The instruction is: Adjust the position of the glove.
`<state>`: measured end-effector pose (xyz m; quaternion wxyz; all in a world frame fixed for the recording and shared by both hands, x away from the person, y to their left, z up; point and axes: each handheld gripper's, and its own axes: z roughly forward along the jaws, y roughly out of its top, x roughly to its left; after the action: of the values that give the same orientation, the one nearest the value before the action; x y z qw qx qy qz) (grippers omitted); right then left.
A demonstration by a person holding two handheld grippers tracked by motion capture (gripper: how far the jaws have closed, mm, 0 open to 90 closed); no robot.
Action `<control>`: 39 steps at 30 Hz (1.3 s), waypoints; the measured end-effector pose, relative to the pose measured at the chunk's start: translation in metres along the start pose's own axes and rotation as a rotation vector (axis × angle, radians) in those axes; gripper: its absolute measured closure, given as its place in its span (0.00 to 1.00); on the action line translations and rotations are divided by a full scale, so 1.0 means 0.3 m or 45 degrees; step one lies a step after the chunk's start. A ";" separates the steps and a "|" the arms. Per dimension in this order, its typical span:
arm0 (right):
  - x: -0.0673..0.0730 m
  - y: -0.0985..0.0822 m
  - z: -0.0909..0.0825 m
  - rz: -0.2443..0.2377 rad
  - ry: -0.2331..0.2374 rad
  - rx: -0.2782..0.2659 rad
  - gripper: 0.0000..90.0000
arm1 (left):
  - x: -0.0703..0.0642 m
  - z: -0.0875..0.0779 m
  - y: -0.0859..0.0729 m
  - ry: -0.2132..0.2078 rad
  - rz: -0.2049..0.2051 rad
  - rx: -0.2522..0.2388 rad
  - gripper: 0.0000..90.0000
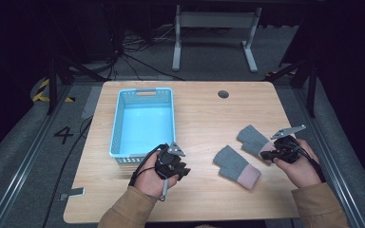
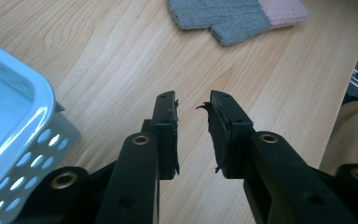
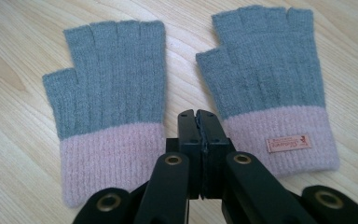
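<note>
Two fingerless knit gloves, grey with pink cuffs, lie flat side by side on the wooden table. In the high view one glove (image 1: 236, 166) is nearer the middle and the other glove (image 1: 253, 138) is farther right. My right gripper (image 3: 198, 115) is shut, jaws pressed together with nothing seen between them. It hovers over the gap between the left glove (image 3: 107, 107) and the labelled glove (image 3: 270, 88), at cuff level; the high view has it (image 1: 267, 153) at the right-hand glove's cuff. My left gripper (image 2: 193, 109) is open and empty, beside the basket (image 2: 18, 126), held in a hand (image 1: 183, 168).
A light blue perforated basket (image 1: 116, 123) stands empty on the table's left half. A round cable hole (image 1: 223, 94) sits near the far edge. Bare wood (image 1: 204, 123) lies between basket and gloves. Beyond the table are a frame's legs and floor cables.
</note>
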<state>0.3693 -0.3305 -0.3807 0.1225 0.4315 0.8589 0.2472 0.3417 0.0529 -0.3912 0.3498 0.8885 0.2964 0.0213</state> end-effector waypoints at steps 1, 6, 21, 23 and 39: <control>0.000 0.000 0.000 0.000 0.000 0.000 1.00 | 0.000 0.000 0.000 0.000 0.000 0.000 0.83; -0.005 -0.032 -0.025 0.032 -0.006 -0.001 1.00 | -0.009 0.021 0.027 -0.010 0.029 0.011 0.90; -0.020 -0.149 -0.072 0.114 -0.011 0.030 1.00 | -0.029 0.122 0.130 -0.068 0.104 0.034 1.00; -0.017 -0.158 -0.068 0.115 -0.009 0.041 1.00 | -0.033 0.132 0.137 -0.078 0.109 0.038 1.00; 0.026 -0.181 -0.017 0.070 0.081 0.132 1.00 | -0.071 0.279 0.170 -0.156 0.163 0.068 1.00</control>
<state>0.3257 -0.3534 -0.4052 0.0660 0.4525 0.8619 0.2192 0.3707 -0.0392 -0.4184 0.3415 0.9142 0.2173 -0.0185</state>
